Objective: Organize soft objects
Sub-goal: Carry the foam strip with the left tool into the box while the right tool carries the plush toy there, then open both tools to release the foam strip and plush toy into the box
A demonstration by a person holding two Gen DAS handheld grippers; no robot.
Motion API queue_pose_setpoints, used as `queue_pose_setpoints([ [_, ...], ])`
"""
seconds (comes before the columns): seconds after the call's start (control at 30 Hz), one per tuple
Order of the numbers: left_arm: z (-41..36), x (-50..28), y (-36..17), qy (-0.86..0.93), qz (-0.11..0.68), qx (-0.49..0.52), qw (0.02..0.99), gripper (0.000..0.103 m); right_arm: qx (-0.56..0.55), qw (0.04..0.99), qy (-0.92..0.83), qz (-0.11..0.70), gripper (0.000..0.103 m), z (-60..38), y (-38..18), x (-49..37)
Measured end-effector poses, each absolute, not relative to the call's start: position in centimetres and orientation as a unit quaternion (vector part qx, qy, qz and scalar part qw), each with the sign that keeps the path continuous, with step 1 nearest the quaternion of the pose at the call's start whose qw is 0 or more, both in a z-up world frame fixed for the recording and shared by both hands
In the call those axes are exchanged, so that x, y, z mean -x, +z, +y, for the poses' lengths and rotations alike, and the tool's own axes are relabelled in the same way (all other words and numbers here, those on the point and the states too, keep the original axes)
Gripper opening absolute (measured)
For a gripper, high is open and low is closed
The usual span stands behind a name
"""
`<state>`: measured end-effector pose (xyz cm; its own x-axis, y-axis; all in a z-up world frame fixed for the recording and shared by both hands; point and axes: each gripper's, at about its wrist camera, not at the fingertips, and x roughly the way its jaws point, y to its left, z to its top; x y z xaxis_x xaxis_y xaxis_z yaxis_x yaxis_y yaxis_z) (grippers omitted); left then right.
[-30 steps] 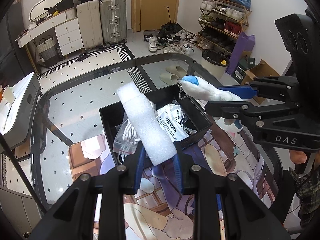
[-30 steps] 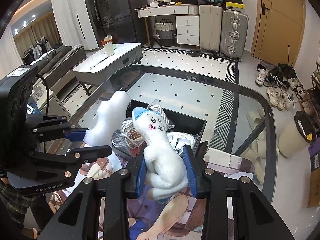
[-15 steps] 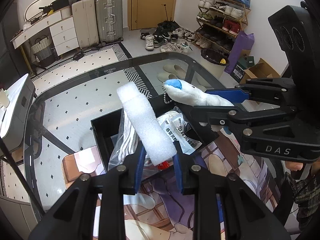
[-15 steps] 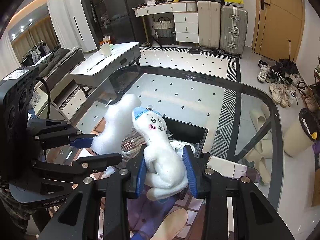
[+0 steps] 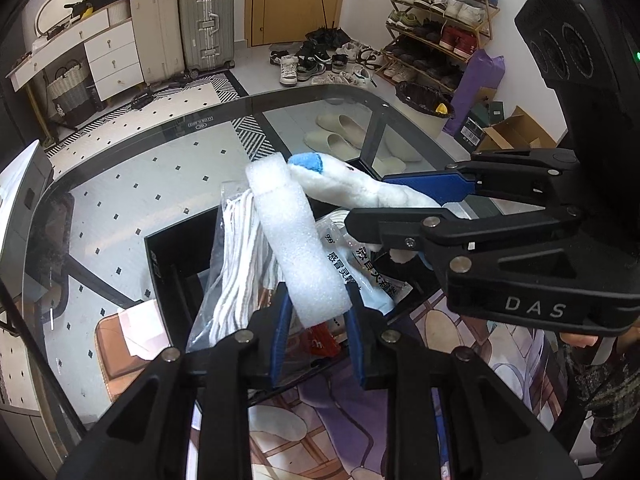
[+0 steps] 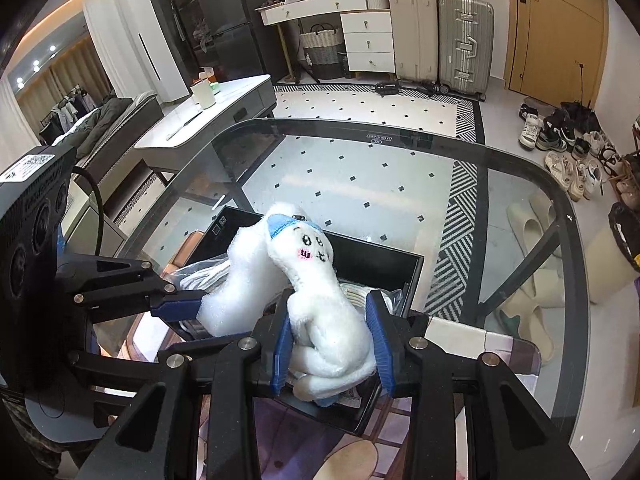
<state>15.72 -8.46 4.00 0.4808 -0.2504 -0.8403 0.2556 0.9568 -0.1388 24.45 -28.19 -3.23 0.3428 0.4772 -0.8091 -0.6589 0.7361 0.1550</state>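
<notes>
My left gripper (image 5: 318,322) is shut on a white foam roll (image 5: 296,240), also seen in the right wrist view (image 6: 240,284). My right gripper (image 6: 330,340) is shut on a white plush toy with a blue cap (image 6: 320,288), also seen in the left wrist view (image 5: 360,190). Both are held above a black open box (image 6: 384,256) on the glass table; the box also shows in the left wrist view (image 5: 176,256). The foam's tip and the plush's head touch over the box.
In the box lie a clear bag of white cords (image 5: 236,264) and a printed white packet (image 5: 360,276). A picture mat (image 5: 500,344) lies under the box. The glass table's edge (image 6: 560,208) curves behind. Suitcases, drawers and shoes stand on the floor beyond.
Both grippers have moved forward over the box and closer together. The foam roll and the plush toy, apart before, now touch at their tips.
</notes>
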Motion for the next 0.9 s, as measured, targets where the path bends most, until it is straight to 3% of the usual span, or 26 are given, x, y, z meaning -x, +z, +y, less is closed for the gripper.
queue_pose_setpoints([
  [0.43, -8.3, -16.6, 2.0, -0.162, 0.508, 0.03, 0.846, 0.023, 0.105, 0.798, 0.349, 0.48, 0.033, -26.8, -6.5, -25.7],
  [0.9, -8.4, -15.9, 1.8, -0.164, 0.516, 0.043, 0.839, 0.024, 0.11, 0.796, 0.355, 0.477, 0.034, -27.2, -6.4, -25.0],
])
